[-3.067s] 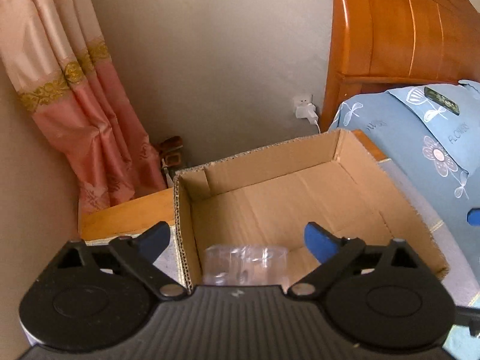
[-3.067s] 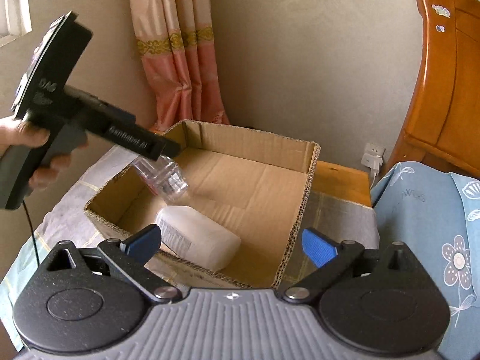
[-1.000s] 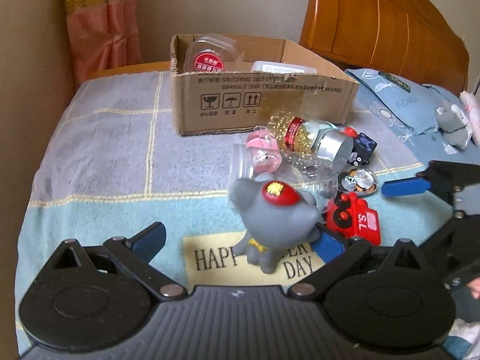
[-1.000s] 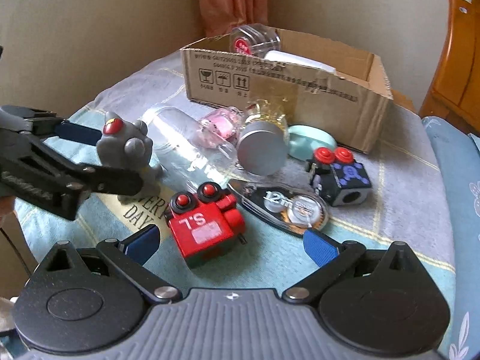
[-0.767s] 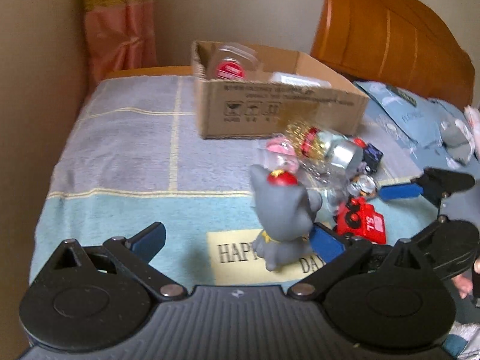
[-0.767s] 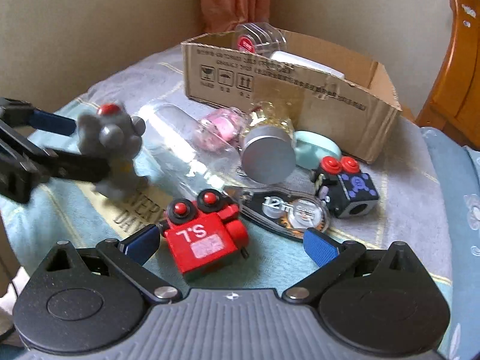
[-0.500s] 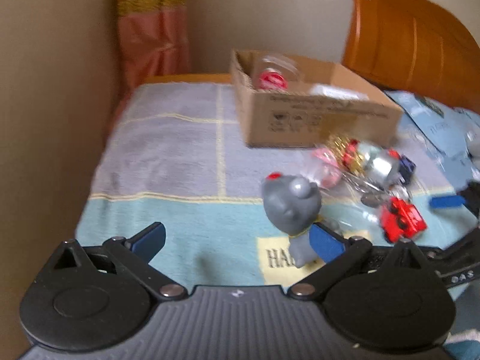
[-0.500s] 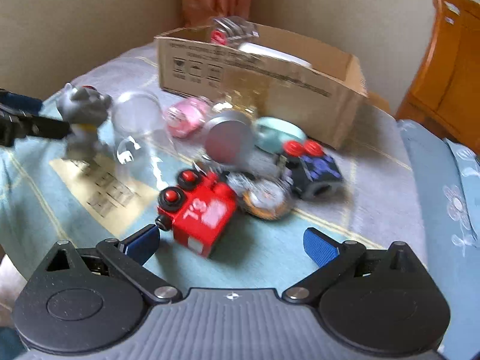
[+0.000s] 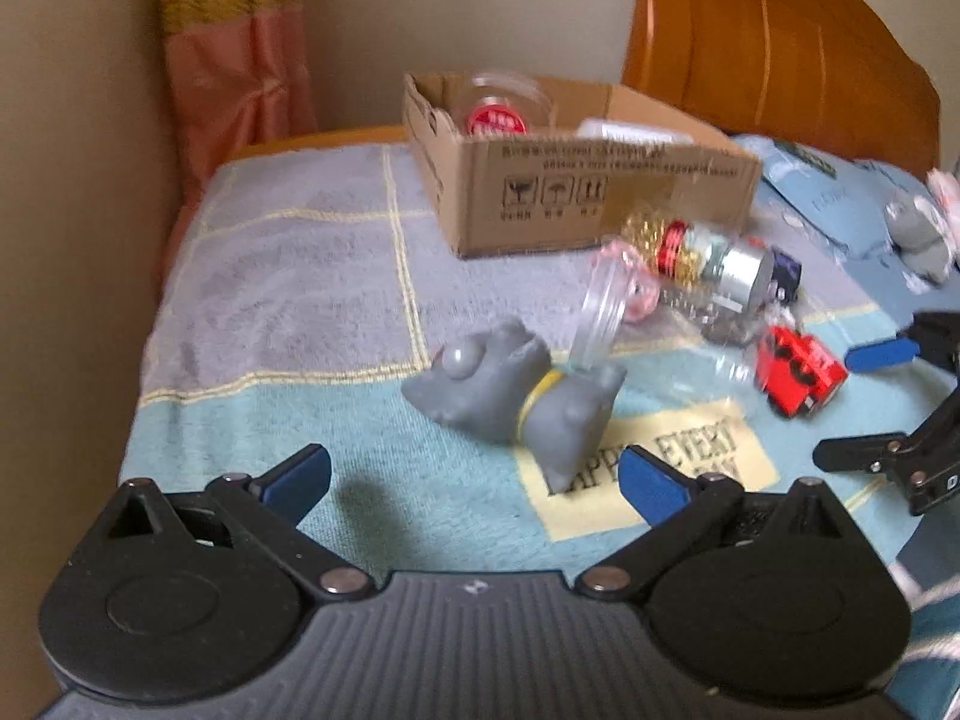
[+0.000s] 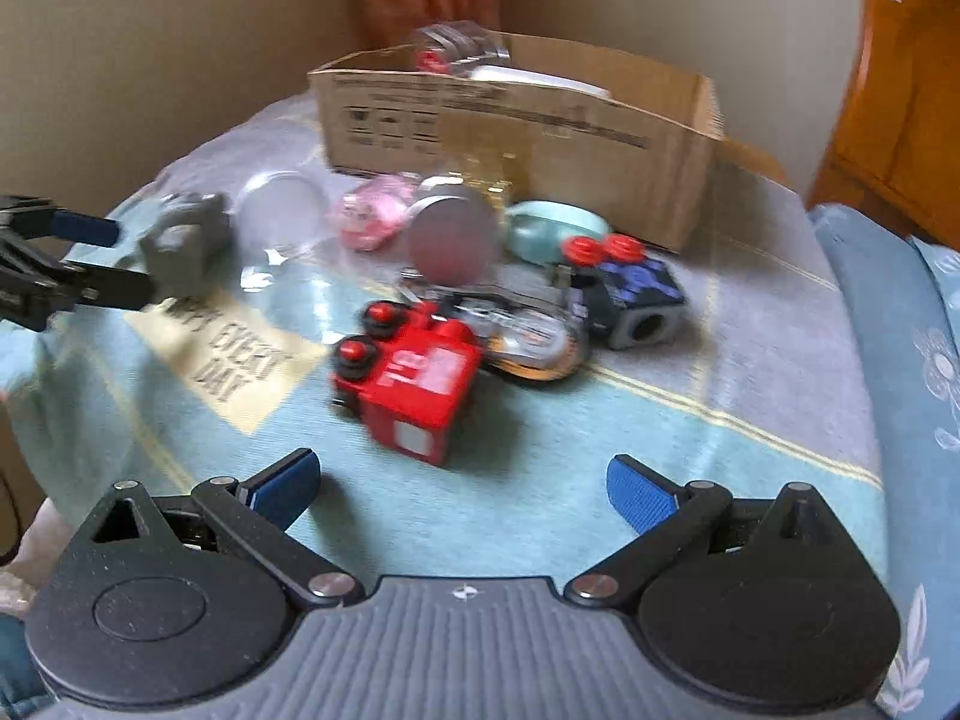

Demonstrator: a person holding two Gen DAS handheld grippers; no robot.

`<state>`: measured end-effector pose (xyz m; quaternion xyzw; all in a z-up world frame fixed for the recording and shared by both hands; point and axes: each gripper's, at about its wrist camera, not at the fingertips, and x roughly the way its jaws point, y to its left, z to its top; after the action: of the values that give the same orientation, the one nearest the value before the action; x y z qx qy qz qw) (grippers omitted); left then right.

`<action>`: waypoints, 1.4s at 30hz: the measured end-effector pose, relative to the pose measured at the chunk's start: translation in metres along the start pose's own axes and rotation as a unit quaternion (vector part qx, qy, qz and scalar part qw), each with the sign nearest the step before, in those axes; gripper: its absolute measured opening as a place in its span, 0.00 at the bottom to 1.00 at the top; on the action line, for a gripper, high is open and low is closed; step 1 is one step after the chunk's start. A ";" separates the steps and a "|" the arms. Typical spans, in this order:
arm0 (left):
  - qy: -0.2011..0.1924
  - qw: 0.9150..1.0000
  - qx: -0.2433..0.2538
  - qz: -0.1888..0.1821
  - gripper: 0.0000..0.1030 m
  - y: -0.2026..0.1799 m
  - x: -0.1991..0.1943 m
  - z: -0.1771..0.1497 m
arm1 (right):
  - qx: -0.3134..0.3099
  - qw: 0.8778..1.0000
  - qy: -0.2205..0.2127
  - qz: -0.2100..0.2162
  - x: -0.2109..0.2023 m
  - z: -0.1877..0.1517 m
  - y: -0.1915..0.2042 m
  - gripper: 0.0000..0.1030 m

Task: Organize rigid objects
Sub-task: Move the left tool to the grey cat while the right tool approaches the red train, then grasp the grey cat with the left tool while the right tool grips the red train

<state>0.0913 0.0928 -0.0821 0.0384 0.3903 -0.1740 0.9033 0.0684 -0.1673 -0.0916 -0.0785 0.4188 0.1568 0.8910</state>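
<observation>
A grey cat figure [image 9: 516,396] lies tipped on its side on the blanket, just ahead of my open left gripper [image 9: 474,480]; it also shows in the right wrist view [image 10: 186,246]. A red toy block [image 10: 414,384] sits just ahead of my open, empty right gripper [image 10: 462,486]. Behind it lie a clear jar [image 10: 282,222], a pink toy [image 10: 372,216], a silver-lidded jar [image 10: 453,234], a tape dispenser [image 10: 528,330], a dark cube toy [image 10: 636,300] and a mint case [image 10: 552,228]. The cardboard box [image 9: 600,192] stands at the back and holds a clear container [image 9: 498,108].
The wall [image 9: 72,180] runs close along the left of the blanket. A pink curtain [image 9: 234,60] hangs in the corner. A wooden headboard [image 9: 780,60] and blue pillow [image 10: 900,330] are on the right. The left gripper [image 10: 90,264] shows at the left of the right wrist view.
The grey cat figure has fallen from upright onto its side. My left gripper has pulled back and left. My right gripper has moved closer to the red block.
</observation>
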 end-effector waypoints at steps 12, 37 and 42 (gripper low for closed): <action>0.010 0.993 0.115 -0.040 0.99 0.002 0.023 0.011 | -0.031 0.999 -0.003 0.024 0.013 0.021 0.023 0.95; 0.034 0.991 0.111 -0.066 0.78 -0.008 0.023 0.021 | -0.017 1.000 -0.010 -0.004 0.007 0.028 0.021 0.57; 0.042 0.992 0.105 -0.063 0.77 -0.011 0.016 0.023 | -0.030 1.000 -0.006 0.002 0.002 0.028 0.022 0.57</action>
<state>0.1140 0.0735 -0.0770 0.1158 0.4087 -0.2688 0.8645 0.0822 -0.1391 -0.0756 -0.1032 0.4090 0.1714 0.8904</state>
